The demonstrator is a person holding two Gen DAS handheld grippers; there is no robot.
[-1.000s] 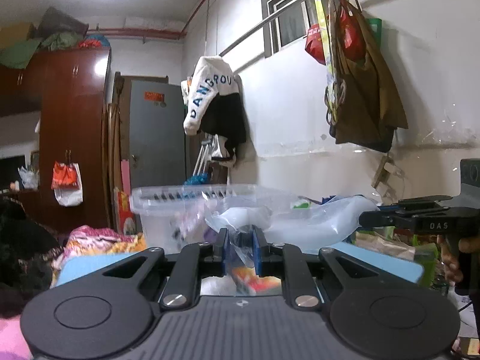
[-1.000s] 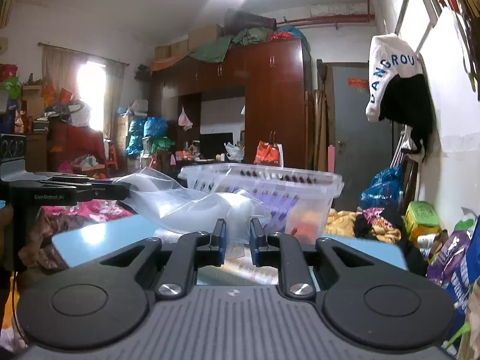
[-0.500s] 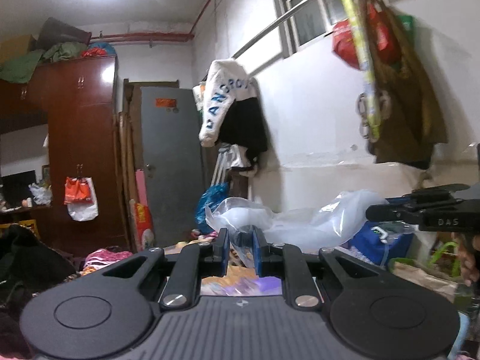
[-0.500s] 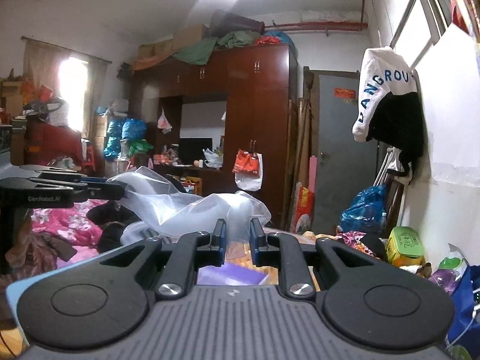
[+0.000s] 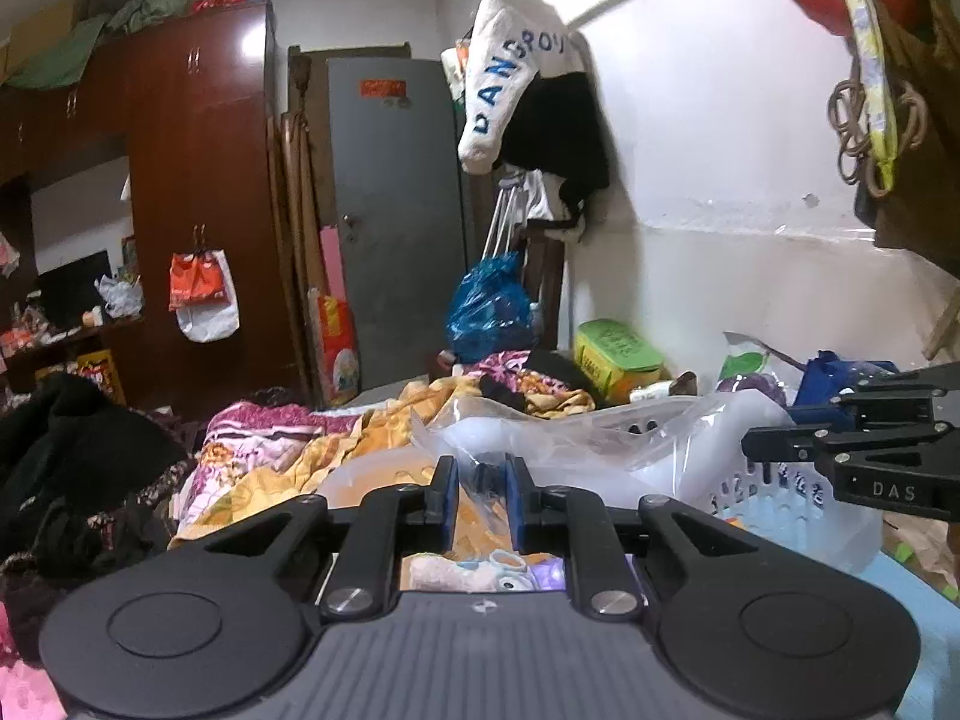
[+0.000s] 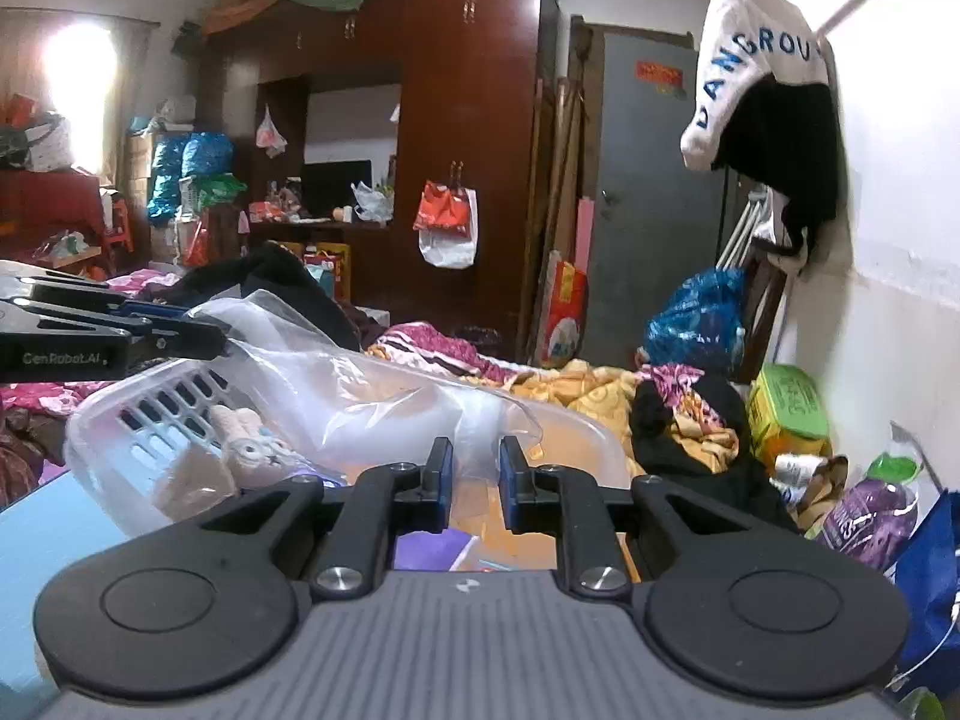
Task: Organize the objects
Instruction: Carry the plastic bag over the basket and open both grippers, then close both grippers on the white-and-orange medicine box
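Both grippers [image 5: 482,495] [image 6: 471,477] clamped on clear plastic bag [image 6: 384,402], basket [image 6: 120,414] contents blurred behind.

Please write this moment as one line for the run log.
left gripper: shut on clear plastic bag | right gripper: shut on same bag | bag over white basket | phase: carrying

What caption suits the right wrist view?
Both tongs pinch a clear crinkled plastic bag above a translucent slotted plastic basket.
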